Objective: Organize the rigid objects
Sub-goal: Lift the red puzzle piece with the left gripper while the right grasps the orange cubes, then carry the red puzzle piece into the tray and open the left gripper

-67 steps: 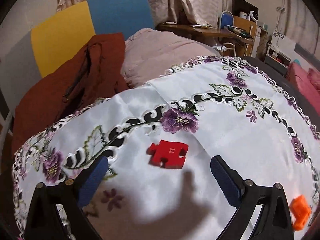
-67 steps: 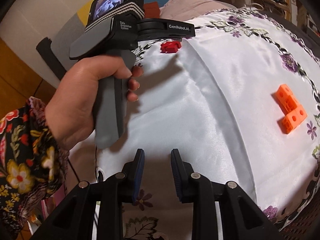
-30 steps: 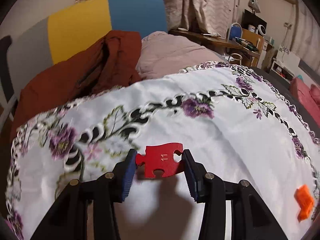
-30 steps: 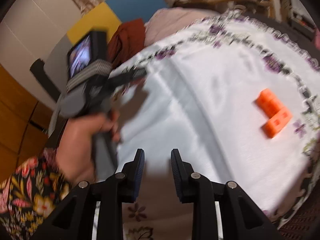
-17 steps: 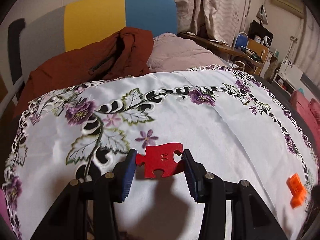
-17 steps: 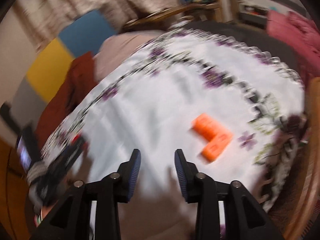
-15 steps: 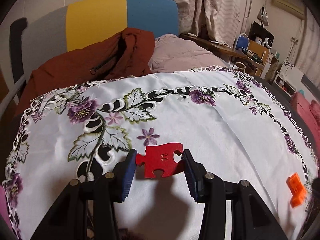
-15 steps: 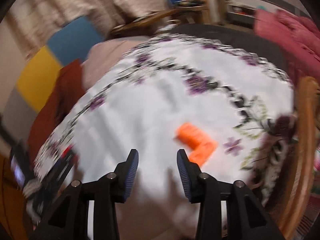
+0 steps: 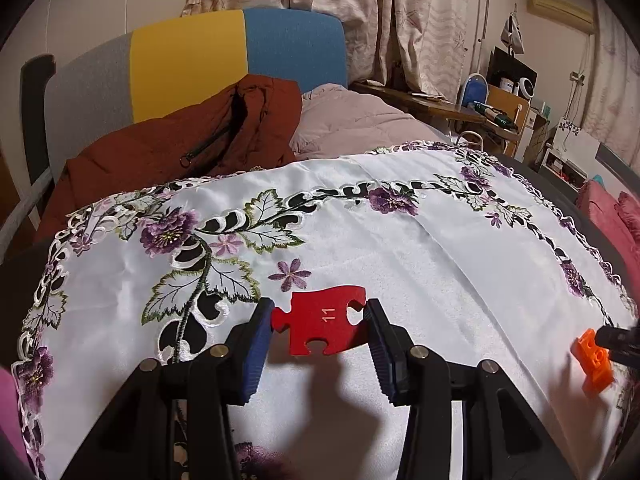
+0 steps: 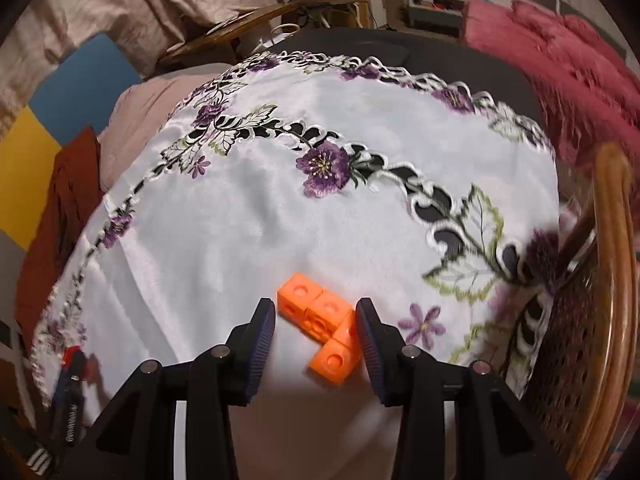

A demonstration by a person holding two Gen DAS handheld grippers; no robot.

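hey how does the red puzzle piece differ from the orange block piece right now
The red puzzle piece is a thin flat plate marked 11; the orange block piece is chunky, an L of joined cubes with round holes. The puzzle piece is clamped in the left gripper, lifted above the tablecloth; the block piece lies on the cloth between the open fingers of the right gripper, not yet gripped. Both are small, rigid and single-coloured.

At the right edge of the tablecloth (image 9: 440,264), the right gripper's dark tip covered part of the orange block piece (image 9: 595,361) in the left wrist view. In the right wrist view, the left gripper (image 10: 70,364) and its red puzzle piece (image 10: 71,353) were blurred near the cloth's left edge.
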